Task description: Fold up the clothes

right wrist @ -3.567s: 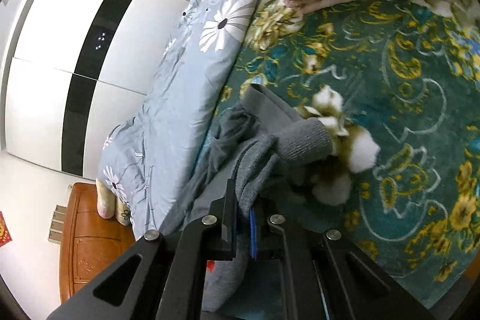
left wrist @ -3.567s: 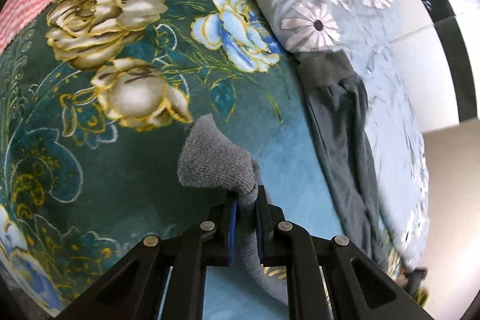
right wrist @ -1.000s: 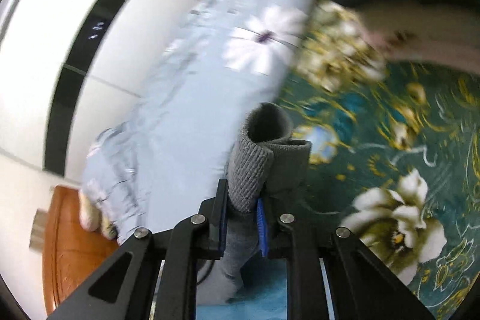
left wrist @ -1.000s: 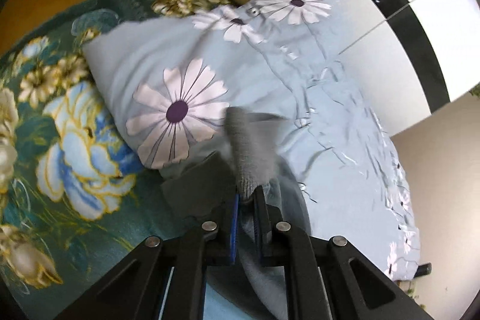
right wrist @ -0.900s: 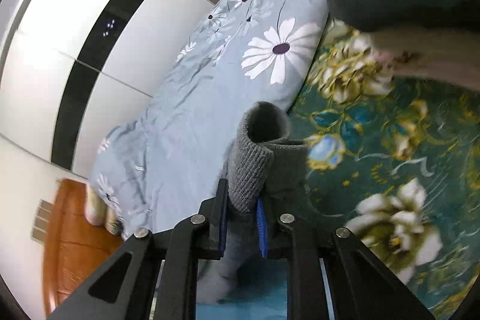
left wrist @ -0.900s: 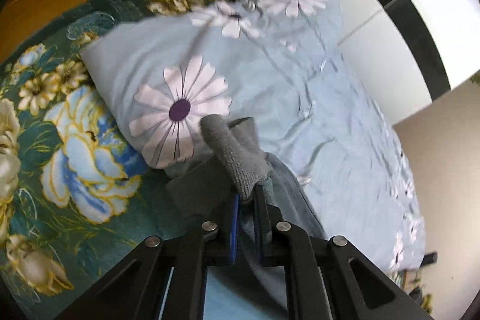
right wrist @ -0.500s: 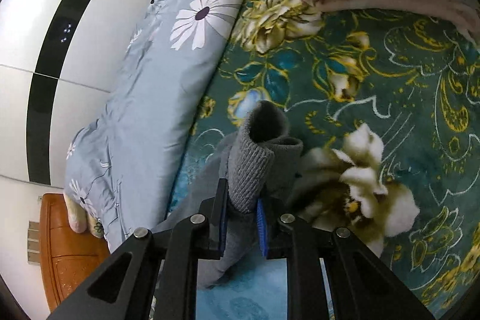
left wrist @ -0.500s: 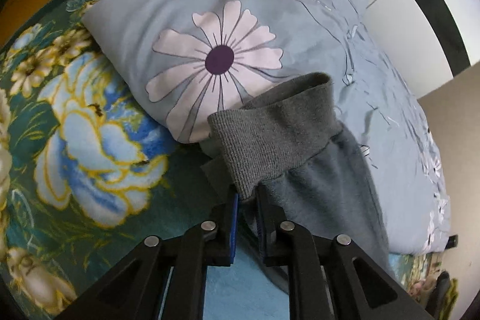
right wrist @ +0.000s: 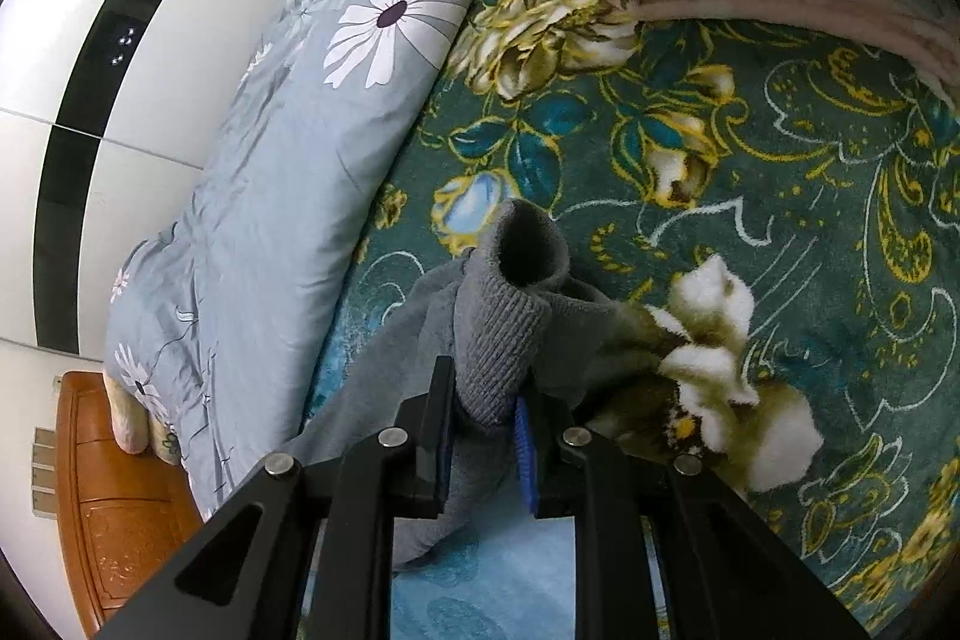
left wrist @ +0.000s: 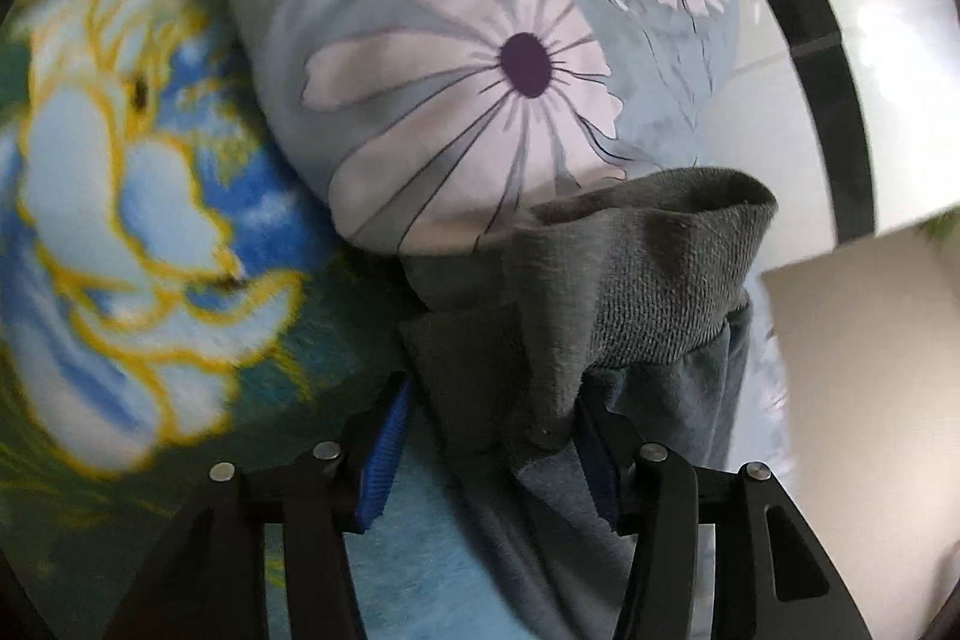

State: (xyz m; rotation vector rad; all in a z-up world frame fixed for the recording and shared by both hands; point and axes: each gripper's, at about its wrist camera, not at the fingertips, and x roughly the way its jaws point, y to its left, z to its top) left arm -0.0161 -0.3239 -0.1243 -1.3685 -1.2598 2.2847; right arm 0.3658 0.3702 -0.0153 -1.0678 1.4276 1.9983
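Fold laid: grey trousers [left wrist: 648, 280] doubled along the bed's [right wrist: 780, 196] pillow-side edge; left gripper [left wrist: 489, 436] has just been opening, cuff loose between jaws; right gripper [right wrist: 480, 418] clamps its cuff, unreleased.

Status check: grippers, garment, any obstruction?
Left gripper just opened, cuff loose between fingers. Right gripper shut on cuff. Pillow touching garment.
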